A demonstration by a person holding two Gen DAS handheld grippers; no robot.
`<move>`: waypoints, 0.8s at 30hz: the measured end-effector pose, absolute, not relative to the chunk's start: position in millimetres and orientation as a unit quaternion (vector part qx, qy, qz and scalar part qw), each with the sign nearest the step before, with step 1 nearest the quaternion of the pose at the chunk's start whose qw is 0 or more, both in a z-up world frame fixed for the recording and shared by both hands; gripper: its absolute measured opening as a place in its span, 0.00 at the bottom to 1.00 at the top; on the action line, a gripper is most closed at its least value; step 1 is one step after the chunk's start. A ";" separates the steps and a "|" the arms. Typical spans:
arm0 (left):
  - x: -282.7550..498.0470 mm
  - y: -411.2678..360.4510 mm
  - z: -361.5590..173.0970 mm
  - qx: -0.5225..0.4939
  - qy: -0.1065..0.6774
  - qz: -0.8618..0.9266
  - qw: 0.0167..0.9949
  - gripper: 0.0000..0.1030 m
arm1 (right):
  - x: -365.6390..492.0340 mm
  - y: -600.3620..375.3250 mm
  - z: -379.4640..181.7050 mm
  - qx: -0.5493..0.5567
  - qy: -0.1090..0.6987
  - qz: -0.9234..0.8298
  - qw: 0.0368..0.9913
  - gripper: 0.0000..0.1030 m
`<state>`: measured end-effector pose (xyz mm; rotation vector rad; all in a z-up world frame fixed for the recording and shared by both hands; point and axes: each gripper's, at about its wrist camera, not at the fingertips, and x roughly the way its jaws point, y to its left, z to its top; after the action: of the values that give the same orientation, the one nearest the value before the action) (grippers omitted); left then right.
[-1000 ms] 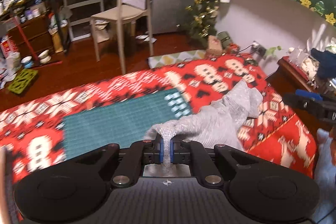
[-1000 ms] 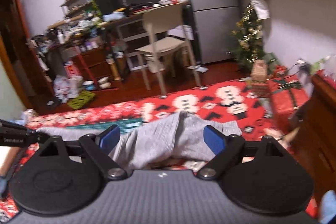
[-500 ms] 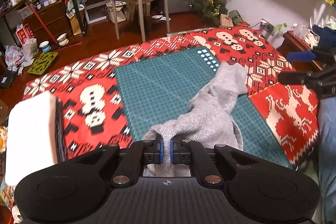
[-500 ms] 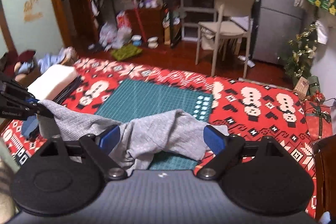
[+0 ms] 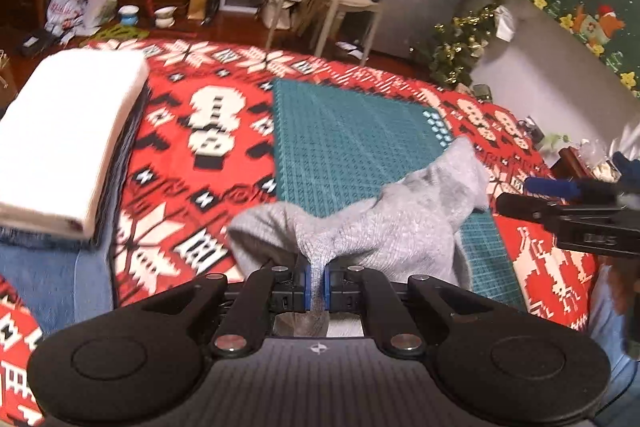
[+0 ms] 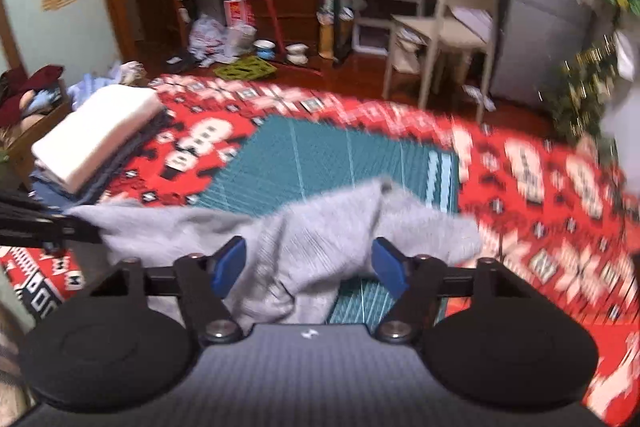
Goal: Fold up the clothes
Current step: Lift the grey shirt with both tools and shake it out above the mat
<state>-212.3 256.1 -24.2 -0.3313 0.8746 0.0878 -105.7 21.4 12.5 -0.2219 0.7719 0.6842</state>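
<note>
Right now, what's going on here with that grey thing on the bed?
A person is folding laundry with a handheld gripper in each hand. The left gripper is shut on an edge of the grey garment, which lies crumpled over the green mat on the red patterned blanket. The right gripper is open just above the garment, not gripping it. A folded stack sits to the left.
</note>
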 end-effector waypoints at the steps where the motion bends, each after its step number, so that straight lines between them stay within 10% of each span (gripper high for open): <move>1: -213.3 255.6 -25.5 -0.152 0.423 0.047 0.892 0.05 | -102.0 19.5 3.7 -0.100 0.372 0.324 0.864 0.66; 11: -211.1 251.9 -40.3 -0.137 0.440 0.059 0.886 0.07 | -66.6 19.4 -46.2 -0.062 0.399 0.332 0.853 0.65; 16: -209.8 254.0 -43.2 -0.160 0.440 0.058 0.882 0.08 | -55.3 26.4 -55.4 -0.071 0.405 0.339 0.846 0.13; 24: -212.5 250.4 -35.9 -0.156 0.437 0.042 0.885 0.08 | -81.3 -9.9 -15.4 -0.030 0.358 0.350 0.865 0.05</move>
<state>-212.5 250.4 -35.9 -0.3240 0.9083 0.0878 -81.3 -9.9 -15.4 -0.0628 0.7503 0.7328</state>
